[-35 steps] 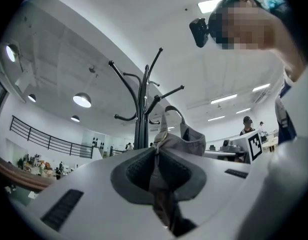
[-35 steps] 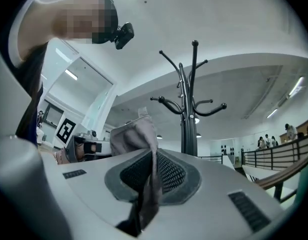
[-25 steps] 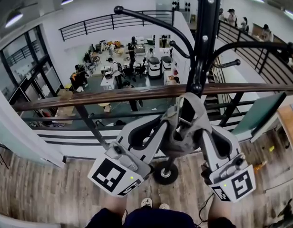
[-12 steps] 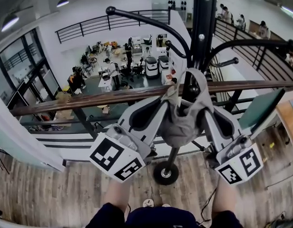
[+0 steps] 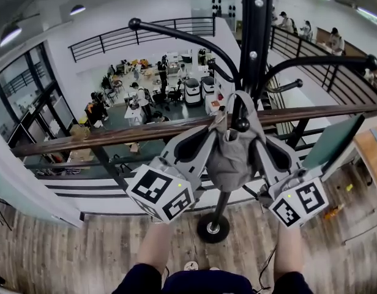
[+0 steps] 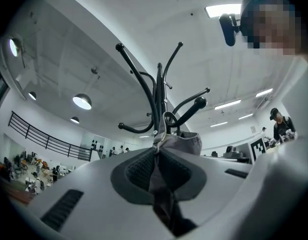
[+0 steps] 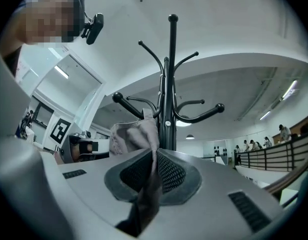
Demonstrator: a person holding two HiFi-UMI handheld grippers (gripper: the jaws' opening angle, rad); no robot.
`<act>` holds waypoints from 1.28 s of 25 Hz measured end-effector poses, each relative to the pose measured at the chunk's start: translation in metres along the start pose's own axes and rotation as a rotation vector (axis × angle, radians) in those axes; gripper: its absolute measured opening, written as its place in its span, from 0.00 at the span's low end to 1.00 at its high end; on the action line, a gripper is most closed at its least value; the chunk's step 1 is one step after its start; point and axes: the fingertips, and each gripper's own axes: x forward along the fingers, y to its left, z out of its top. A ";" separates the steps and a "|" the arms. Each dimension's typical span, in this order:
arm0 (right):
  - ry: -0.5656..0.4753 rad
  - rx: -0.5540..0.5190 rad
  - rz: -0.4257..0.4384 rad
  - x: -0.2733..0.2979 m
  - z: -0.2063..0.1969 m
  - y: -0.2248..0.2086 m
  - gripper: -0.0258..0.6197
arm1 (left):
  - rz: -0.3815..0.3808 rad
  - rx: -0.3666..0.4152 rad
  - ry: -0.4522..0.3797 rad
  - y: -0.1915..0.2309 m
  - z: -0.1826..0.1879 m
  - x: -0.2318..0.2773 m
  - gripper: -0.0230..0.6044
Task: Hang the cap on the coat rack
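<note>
The left claw (image 5: 208, 138) and the right claw (image 5: 259, 141) were each clamped on the cap (image 5: 228, 159); it hung between them, tight against the coat rack (image 5: 254, 41); a hook's knob (image 5: 240, 125) poked in at the cap's top, midway between both claws; I judged it not yet resting there.

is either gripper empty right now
No, the left gripper and the right gripper each clamp a fold of the grey cap between shut jaws.

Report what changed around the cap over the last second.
Both tongs, left and right, carried the grey cap forward toward the coat rack. The cap's top edge, which was below the lower hook's knob, now overlaps it. Unchanged: both tongs stay shut on the cap, and nothing was released.
</note>
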 end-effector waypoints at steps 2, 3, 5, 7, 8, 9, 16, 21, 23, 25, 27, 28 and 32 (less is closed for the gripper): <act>0.023 -0.005 -0.031 0.003 -0.011 -0.011 0.10 | 0.008 0.005 0.022 0.004 -0.012 0.007 0.09; 0.031 -0.010 -0.044 0.004 -0.016 -0.016 0.10 | 0.011 0.005 0.028 0.006 -0.017 0.010 0.09; 0.030 0.005 -0.053 0.005 -0.022 -0.021 0.11 | 0.007 -0.009 0.023 0.008 -0.023 0.012 0.09; 0.021 0.052 -0.046 0.005 -0.022 -0.021 0.11 | 0.001 -0.021 0.017 0.007 -0.024 0.011 0.09; 0.018 0.067 -0.045 0.005 -0.021 -0.020 0.11 | 0.001 -0.015 0.019 0.006 -0.023 0.010 0.09; 0.016 0.073 -0.046 0.005 -0.019 -0.019 0.11 | 0.004 -0.003 0.023 0.005 -0.021 0.009 0.09; -0.019 0.086 -0.059 -0.005 -0.018 -0.011 0.19 | 0.023 -0.008 -0.035 -0.002 -0.020 -0.005 0.10; -0.048 0.097 -0.064 -0.018 -0.012 -0.005 0.51 | 0.066 -0.031 -0.072 -0.004 -0.021 -0.025 0.31; -0.041 0.052 -0.094 -0.024 -0.013 -0.001 0.57 | 0.086 -0.032 -0.040 -0.004 -0.028 -0.034 0.46; -0.014 0.005 -0.114 -0.030 -0.016 0.005 0.63 | 0.095 -0.018 -0.005 -0.008 -0.037 -0.041 0.52; 0.004 -0.028 -0.126 -0.035 -0.018 0.013 0.63 | 0.090 -0.008 0.031 -0.013 -0.047 -0.047 0.53; 0.007 -0.039 -0.129 -0.038 -0.019 0.016 0.62 | 0.086 -0.005 0.046 -0.016 -0.052 -0.050 0.53; 0.027 -0.081 -0.146 -0.053 -0.025 0.028 0.62 | 0.091 0.019 0.084 -0.026 -0.064 -0.065 0.53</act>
